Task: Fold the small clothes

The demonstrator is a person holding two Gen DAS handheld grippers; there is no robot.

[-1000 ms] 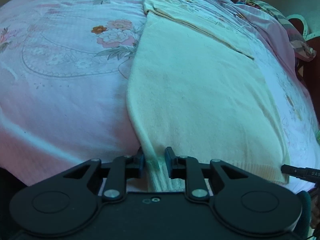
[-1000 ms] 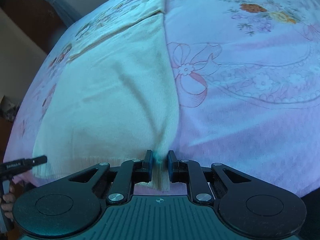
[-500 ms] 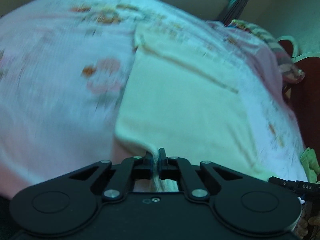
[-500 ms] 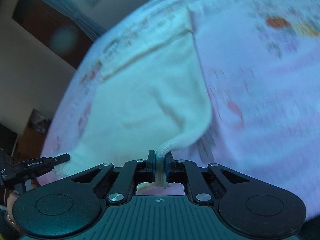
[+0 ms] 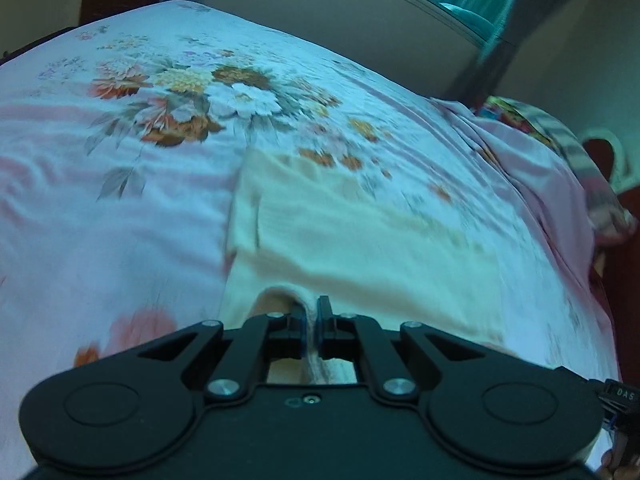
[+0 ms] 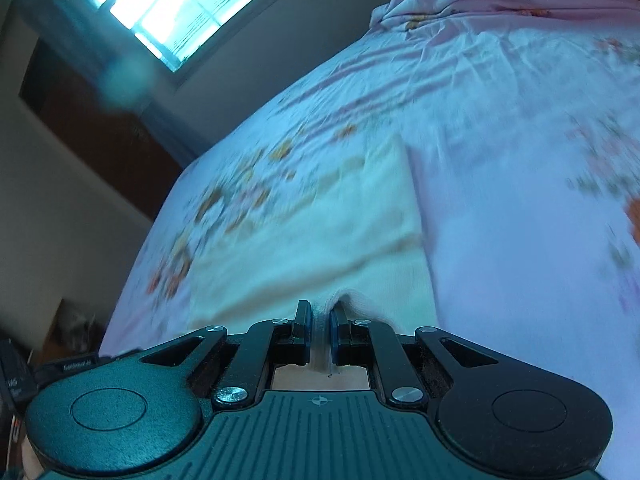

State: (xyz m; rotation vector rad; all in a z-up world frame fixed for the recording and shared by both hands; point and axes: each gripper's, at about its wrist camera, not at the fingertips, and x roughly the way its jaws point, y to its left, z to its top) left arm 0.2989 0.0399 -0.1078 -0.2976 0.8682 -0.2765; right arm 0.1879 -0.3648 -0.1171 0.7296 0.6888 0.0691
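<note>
We clench both tongs, left [image 5: 311, 322] and right [image 6: 319, 326], on the cream sweater's [image 5: 360, 248] near hem, lifting it to fold across the bed [image 5: 100, 220].

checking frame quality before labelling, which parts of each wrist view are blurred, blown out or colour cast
Left wrist view: the left gripper is sharp, the cream garment and right side of the floral bedsheet smear, with a teal cast and fisheye bowing. Right wrist view: the right gripper is crisp, garment and sheet streak with motion blur, the window is blown out.
</note>
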